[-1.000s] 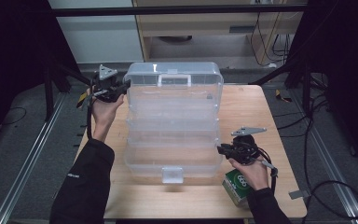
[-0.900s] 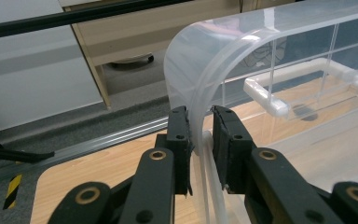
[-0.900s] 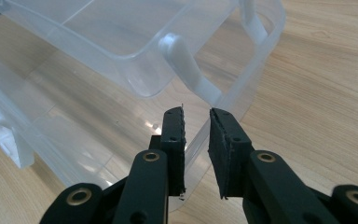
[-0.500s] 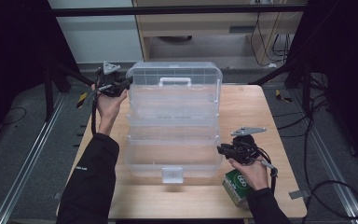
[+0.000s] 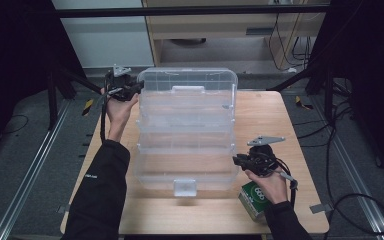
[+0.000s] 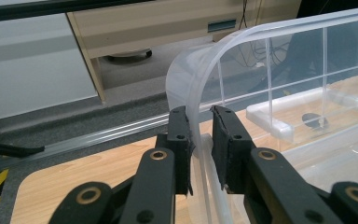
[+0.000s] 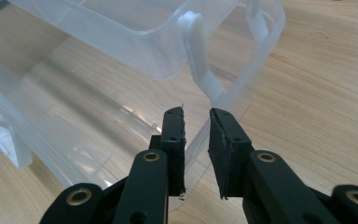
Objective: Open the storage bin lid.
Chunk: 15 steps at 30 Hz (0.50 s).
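A large clear plastic organiser box (image 5: 187,150) stands open on the wooden table (image 5: 275,115), its tiers stepped out and its lid (image 5: 187,82) raised at the back. My left gripper (image 5: 134,89) is shut on the lid's far left corner. In the left gripper view the jaws (image 6: 200,116) pinch the curved lid rim (image 6: 186,79). My right gripper (image 5: 238,160) is at the lowest tier's right end. In the right gripper view the jaws (image 7: 196,116) sit on either side of the thin tray rim (image 7: 256,65), shut on it.
A green and white carton (image 5: 254,198) lies under my right hand near the front right table edge. The box's white latch (image 5: 185,187) faces the front edge. A wooden cabinet (image 5: 230,30) stands behind the table, with cables on the floor at right.
My left gripper has moved a little up and to the right with the lid corner, so the lid stands slightly more upright. The right gripper has stayed in place.
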Each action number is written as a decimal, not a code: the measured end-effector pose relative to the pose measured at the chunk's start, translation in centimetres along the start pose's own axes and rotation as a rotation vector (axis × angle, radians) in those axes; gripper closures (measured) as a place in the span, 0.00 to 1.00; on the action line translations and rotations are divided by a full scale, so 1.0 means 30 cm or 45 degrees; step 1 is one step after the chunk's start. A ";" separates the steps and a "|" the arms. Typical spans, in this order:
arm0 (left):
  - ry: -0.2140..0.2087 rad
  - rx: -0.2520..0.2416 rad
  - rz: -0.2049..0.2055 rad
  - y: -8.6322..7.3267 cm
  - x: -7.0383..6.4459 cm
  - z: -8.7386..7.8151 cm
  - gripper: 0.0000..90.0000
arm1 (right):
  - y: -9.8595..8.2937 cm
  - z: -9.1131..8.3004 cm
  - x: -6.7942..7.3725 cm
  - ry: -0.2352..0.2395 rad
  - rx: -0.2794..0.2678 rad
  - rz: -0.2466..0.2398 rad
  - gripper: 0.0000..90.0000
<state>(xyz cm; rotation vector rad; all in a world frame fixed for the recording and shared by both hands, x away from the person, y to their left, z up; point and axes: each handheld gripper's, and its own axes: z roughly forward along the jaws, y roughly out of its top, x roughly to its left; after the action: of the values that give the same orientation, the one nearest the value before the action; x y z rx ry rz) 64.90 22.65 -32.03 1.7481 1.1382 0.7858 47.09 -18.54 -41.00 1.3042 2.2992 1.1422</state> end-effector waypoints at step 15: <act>0.015 0.050 -0.033 0.003 0.015 0.073 0.85 | 0.000 0.000 -0.001 0.007 0.002 0.004 0.84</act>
<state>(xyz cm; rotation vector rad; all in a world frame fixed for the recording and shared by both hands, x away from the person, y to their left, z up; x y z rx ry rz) 66.96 22.32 -32.84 1.7594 1.1891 0.7637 47.11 -18.57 -41.00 1.3074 2.3029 1.1467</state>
